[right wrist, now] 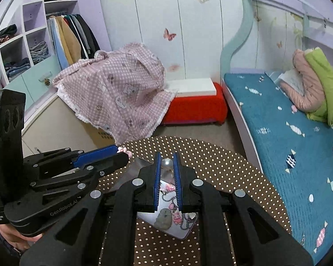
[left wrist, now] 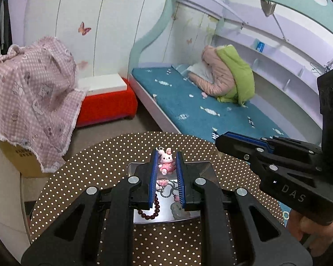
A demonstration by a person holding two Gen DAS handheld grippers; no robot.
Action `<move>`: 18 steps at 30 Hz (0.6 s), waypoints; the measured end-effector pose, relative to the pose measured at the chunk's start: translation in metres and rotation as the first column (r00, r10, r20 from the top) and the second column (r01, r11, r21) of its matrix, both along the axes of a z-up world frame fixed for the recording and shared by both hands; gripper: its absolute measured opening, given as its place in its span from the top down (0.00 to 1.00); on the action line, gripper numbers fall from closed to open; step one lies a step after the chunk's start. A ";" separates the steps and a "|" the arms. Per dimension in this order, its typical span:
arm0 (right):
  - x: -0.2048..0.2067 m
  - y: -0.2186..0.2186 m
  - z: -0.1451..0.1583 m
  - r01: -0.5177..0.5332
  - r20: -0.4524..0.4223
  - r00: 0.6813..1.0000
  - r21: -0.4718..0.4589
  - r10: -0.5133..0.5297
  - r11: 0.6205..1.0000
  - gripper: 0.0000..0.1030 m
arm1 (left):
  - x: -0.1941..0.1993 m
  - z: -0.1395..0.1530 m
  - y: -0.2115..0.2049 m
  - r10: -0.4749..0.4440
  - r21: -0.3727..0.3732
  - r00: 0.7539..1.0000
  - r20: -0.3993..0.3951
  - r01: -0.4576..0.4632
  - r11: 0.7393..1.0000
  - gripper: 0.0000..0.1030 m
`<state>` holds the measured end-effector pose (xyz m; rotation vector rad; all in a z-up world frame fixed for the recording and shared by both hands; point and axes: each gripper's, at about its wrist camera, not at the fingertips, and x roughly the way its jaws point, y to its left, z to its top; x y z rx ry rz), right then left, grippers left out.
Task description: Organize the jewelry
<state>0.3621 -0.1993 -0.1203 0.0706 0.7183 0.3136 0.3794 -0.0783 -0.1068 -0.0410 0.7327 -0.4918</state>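
Note:
My left gripper [left wrist: 166,155] is shut on a pink bunny charm [left wrist: 165,162] and holds it above a shiny tray [left wrist: 205,168]. The tray rests on a round table with a brown dotted cloth [left wrist: 88,173]. In the tray lie a dark red bead bracelet [left wrist: 152,211], a grey chain [left wrist: 168,188] and a pale jade pendant [left wrist: 177,211]. My right gripper [right wrist: 167,157] is shut on a white pearl bead [right wrist: 167,163] over the same tray [right wrist: 142,164]. Below it I see the jade pendant [right wrist: 164,219] and another pink charm [right wrist: 177,218]. The left gripper [right wrist: 122,154] shows at the left.
A bed with a teal cover [right wrist: 277,133] runs along the right of the table. Beyond the table stand a red stool [right wrist: 195,108] and a cardboard box under a pink checked cloth [right wrist: 117,88]. A hand [left wrist: 306,228] grips the right tool.

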 end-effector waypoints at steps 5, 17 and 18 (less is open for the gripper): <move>0.007 -0.004 -0.014 0.008 -0.046 0.999 0.011 -0.007 1.000 0.88 | 0.007 -0.010 -0.003 0.006 0.018 1.000 -0.023 -0.006 1.000 0.83; -0.007 -0.037 -0.009 0.143 -0.044 0.989 0.123 -0.139 0.982 0.08 | -0.009 0.002 0.028 0.142 0.036 0.989 0.040 -0.143 0.989 0.07; -0.009 -0.038 -0.008 0.151 -0.043 0.988 0.123 -0.146 0.981 0.08 | -0.013 0.005 0.031 0.151 0.038 0.987 0.050 -0.153 0.987 0.07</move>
